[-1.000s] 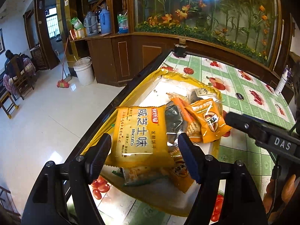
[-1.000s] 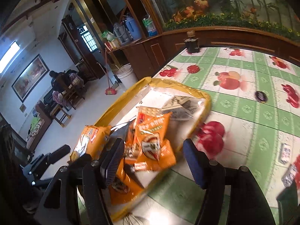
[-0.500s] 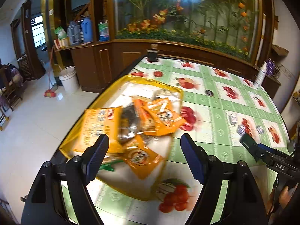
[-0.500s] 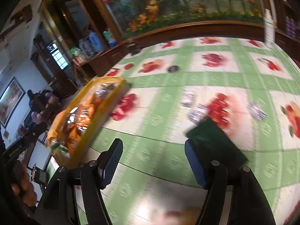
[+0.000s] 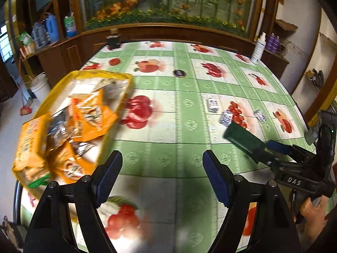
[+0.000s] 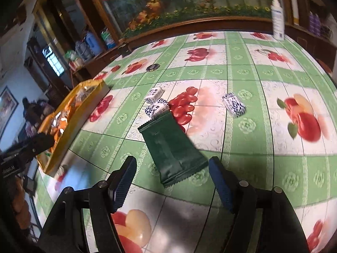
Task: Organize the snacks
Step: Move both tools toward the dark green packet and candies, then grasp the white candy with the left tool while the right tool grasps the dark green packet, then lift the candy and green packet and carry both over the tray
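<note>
both grippers have swung off the yellow snack tray (image 5: 63,80) toward open table; tray with its orange packets now sits at left. right gripper (image 6: 171,181) hangs over the dark green packet (image 6: 170,145), jaws opening, packet's near end between the pads but not pinched. left gripper (image 5: 162,175) wide open, empty, over bare tablecloth (image 5: 168,109). three small blue-white candies (image 6: 157,102) lie just past the packet. risk: flat foil packet slides or buckles if the pads close off-centre on that near end, and it could knock the candies.
</note>
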Demonstrator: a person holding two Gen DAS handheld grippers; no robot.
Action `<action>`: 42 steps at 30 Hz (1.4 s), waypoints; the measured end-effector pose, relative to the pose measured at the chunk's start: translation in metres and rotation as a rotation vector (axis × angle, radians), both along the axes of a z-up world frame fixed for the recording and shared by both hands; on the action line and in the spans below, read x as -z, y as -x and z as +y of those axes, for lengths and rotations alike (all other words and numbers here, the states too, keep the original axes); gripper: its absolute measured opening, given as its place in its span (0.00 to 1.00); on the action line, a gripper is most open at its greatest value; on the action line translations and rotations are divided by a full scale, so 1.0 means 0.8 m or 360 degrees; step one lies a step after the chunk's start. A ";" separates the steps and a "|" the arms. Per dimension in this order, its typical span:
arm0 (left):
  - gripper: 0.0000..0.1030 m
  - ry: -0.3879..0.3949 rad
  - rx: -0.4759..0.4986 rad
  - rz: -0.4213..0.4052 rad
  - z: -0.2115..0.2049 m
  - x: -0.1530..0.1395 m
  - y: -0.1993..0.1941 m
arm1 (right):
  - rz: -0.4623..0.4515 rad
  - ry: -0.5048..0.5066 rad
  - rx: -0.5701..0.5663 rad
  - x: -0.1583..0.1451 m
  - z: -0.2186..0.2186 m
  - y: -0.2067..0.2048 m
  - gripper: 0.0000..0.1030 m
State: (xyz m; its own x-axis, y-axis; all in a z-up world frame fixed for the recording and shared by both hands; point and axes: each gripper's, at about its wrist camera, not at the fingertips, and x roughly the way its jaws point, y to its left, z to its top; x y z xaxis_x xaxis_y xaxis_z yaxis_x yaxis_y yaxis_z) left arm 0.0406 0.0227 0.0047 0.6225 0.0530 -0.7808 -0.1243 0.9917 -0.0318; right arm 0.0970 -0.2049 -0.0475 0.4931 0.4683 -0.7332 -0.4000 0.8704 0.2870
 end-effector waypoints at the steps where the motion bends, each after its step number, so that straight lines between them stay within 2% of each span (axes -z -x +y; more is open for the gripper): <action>1: 0.76 0.0016 0.0018 0.0016 -0.004 0.001 -0.009 | -0.0016 0.0024 -0.0023 0.000 0.003 -0.002 0.72; 8: 0.76 0.0075 0.0107 0.0074 -0.023 0.005 -0.064 | -0.0094 0.0102 -0.0174 -0.006 0.022 -0.026 0.72; 11: 0.76 0.0117 0.0130 0.0106 -0.026 0.010 -0.090 | -0.0163 0.0147 -0.0307 -0.010 0.036 -0.027 0.77; 15: 0.76 0.0194 0.0181 0.0163 -0.039 0.020 -0.123 | -0.0196 0.0297 -0.0482 0.000 0.064 -0.029 0.77; 18: 0.76 0.0226 0.0212 0.0185 -0.050 0.028 -0.144 | -0.0166 0.0381 -0.0491 0.014 0.070 -0.028 0.67; 20: 0.76 0.0229 0.0215 0.0191 -0.055 0.034 -0.157 | -0.0175 0.0380 -0.0463 0.013 0.064 -0.022 0.58; 21: 0.76 0.0226 0.0208 0.0196 -0.056 0.038 -0.164 | -0.0159 0.0362 -0.0444 0.012 0.059 -0.020 0.48; 25: 0.76 0.0216 0.0215 0.0226 -0.066 0.054 -0.182 | -0.0107 0.0285 -0.0380 0.010 0.040 -0.011 0.45; 26: 0.74 0.0203 0.0217 0.0231 -0.068 0.059 -0.184 | -0.0107 0.0282 -0.0369 0.010 0.038 -0.007 0.45; 28: 0.45 0.0172 0.0233 0.0243 -0.073 0.068 -0.187 | -0.0107 0.0276 -0.0347 0.009 0.035 0.000 0.45; 29: 0.37 0.0119 0.0234 0.0224 -0.077 0.066 -0.186 | -0.0105 0.0266 -0.0337 0.008 0.033 0.004 0.45; 30: 0.24 0.0096 0.0243 0.0230 -0.078 0.065 -0.185 | -0.0098 0.0244 -0.0325 0.007 0.031 0.006 0.45; 31: 0.16 0.0104 0.0257 0.0235 -0.078 0.064 -0.183 | -0.0085 0.0209 -0.0313 0.007 0.027 0.008 0.45; 37: 0.16 0.0151 0.0225 0.0211 -0.054 0.059 -0.158 | -0.0026 0.0024 -0.0231 -0.001 0.005 0.021 0.44; 42: 0.16 0.0158 0.0162 0.0099 -0.030 0.036 -0.111 | -0.0008 -0.0155 -0.0165 -0.013 -0.018 0.034 0.44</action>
